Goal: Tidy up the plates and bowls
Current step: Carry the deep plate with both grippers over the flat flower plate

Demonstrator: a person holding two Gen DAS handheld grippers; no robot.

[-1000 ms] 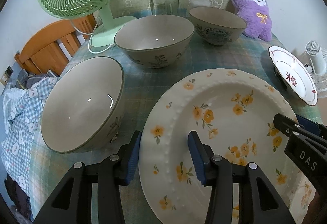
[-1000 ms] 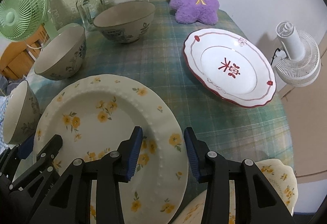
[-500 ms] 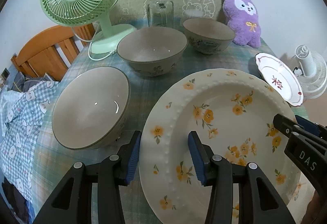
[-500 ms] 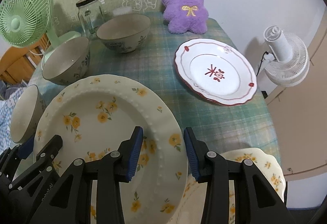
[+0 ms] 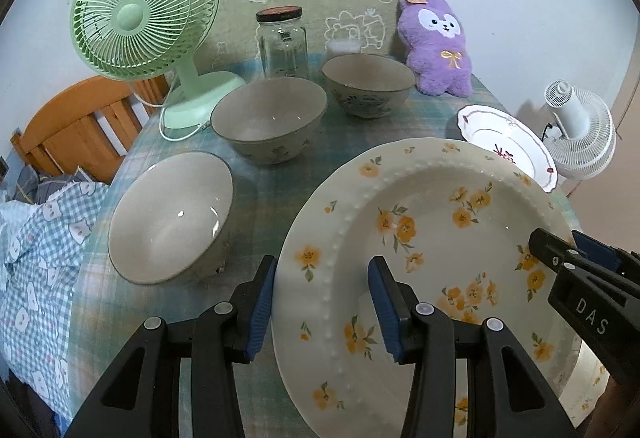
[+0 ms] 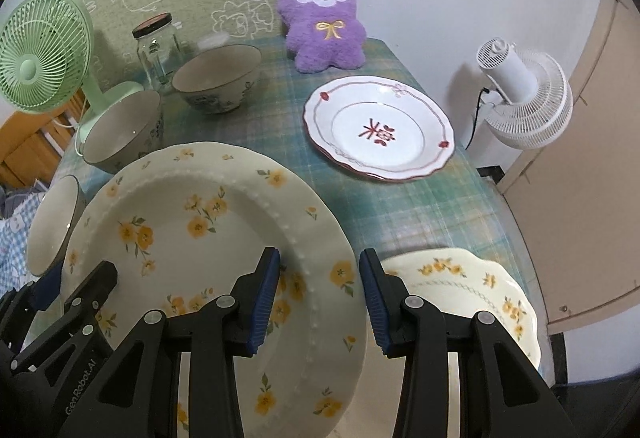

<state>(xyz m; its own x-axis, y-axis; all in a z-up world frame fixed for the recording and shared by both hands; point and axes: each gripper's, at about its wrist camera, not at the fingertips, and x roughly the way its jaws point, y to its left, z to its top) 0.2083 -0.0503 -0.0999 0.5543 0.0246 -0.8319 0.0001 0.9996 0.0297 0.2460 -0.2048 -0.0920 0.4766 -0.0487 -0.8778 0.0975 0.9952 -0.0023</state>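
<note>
both the left gripper (image 5: pixel 322 304) and right gripper (image 6: pixel 319 298) clamp the big floral plate (image 5: pixel 432 238) by opposite rims, carrying it. next, i judge, it goes onto the red-rimmed plate (image 6: pixel 380 128) at one o'clock, set down level.

Both angled downward, the left gripper (image 5: pixel 322 298) and right gripper (image 6: pixel 319 292) each clamp opposite rims of the yellow-flowered plate (image 5: pixel 432 250), one blue pad above, one below.

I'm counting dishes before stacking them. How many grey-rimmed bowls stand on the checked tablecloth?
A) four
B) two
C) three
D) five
C: the left wrist view shows a near bowl, a middle bowl and a far bowl beside the glass jar; everything else on the cloth is plates.
</note>
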